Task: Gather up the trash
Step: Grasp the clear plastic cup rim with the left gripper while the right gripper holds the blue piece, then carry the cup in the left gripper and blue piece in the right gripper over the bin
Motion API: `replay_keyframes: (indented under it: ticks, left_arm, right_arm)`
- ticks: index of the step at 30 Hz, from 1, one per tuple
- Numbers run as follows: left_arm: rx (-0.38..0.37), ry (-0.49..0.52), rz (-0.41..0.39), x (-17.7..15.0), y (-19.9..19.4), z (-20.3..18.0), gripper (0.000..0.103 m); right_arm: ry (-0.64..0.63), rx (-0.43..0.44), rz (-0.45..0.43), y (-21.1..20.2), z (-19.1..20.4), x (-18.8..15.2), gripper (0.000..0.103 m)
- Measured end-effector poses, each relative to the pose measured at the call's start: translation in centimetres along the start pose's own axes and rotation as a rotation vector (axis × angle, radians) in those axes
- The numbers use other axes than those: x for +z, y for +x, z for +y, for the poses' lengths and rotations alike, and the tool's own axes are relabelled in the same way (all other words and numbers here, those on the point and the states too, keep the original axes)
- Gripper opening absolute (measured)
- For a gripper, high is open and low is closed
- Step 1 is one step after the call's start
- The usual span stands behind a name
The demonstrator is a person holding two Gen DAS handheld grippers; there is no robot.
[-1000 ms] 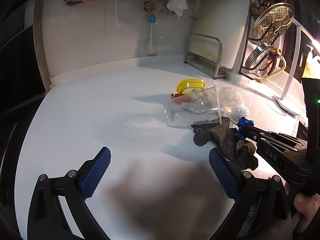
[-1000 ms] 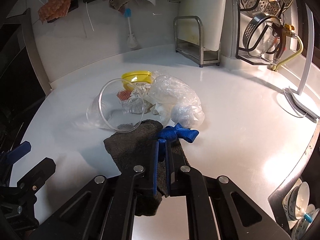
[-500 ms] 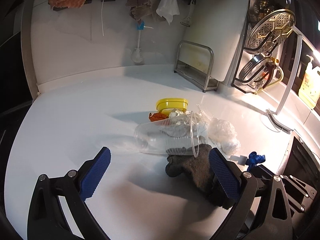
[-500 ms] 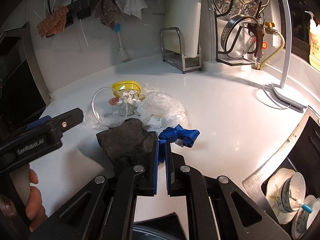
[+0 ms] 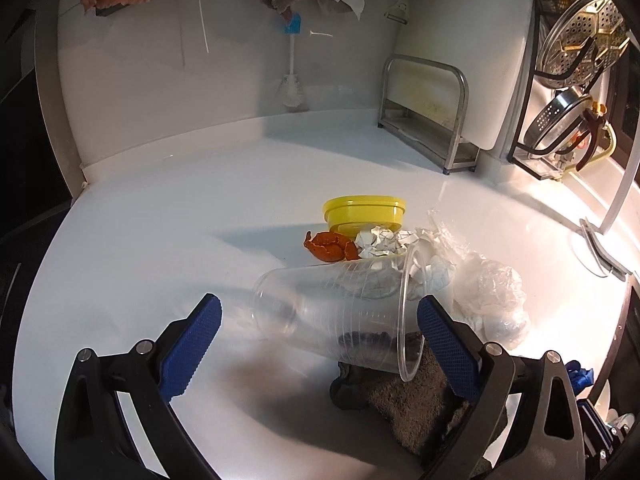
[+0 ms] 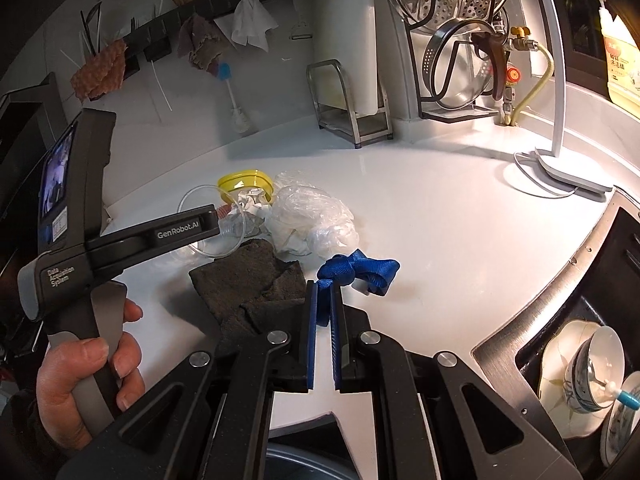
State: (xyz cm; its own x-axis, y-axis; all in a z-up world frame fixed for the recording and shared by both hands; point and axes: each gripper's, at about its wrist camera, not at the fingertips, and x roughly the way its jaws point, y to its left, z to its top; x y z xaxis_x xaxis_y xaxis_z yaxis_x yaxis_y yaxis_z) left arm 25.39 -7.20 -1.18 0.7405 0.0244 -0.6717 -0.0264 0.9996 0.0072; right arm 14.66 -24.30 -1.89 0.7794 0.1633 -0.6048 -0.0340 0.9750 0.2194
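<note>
In the right wrist view, the left gripper's (image 6: 216, 220) arm crosses the middle left of the frame and hides part of the clear plastic cup (image 6: 212, 220) behind it. In the left wrist view, the dark cloth (image 5: 408, 404) at lower right is partly covered by the cup's rim and a blue pad. The blue ribbon (image 5: 580, 376) shows only as a scrap there. The bottle (image 6: 620, 60) at upper right is cut by the frame edge, its label too small to read. What sits in the cups (image 6: 592, 376) at lower right is unclear.
</note>
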Motion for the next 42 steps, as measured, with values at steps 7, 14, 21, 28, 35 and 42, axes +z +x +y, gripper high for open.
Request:
replay_keyframes:
  ticks: [7,14,21,28,35,42]
  left_arm:
    - [0.009,0.004,0.024,-0.2,0.9,0.6,0.048]
    - [-0.055,-0.063,0.009,-0.9,-0.1,3.1,0.008]
    - [-0.086,-0.027,-0.046,-1.7,-3.7,4.1,0.006]
    - [-0.142,0.005,-0.068,-3.2,-7.9,5.1,0.006]
    - [-0.178,0.037,-0.073,-6.2,-12.2,6.1,0.006]
    - [-0.209,0.079,-0.071,-9.8,-15.3,6.4,0.006]
  right_arm:
    - [-0.002,0.01,-0.006,-0.1,0.0,0.0,0.006]
    - [-0.009,0.006,-0.012,-0.3,0.2,-0.1,0.006]
    - [-0.013,0.003,-0.021,-1.4,0.7,-0.3,0.006]
    - [-0.002,-0.004,-0.025,-3.5,1.6,-1.3,0.006]
    - [0.024,-0.017,-0.025,-6.8,2.7,-3.7,0.006]
    - [0.052,-0.033,-0.012,-9.8,3.5,-7.1,0.006]
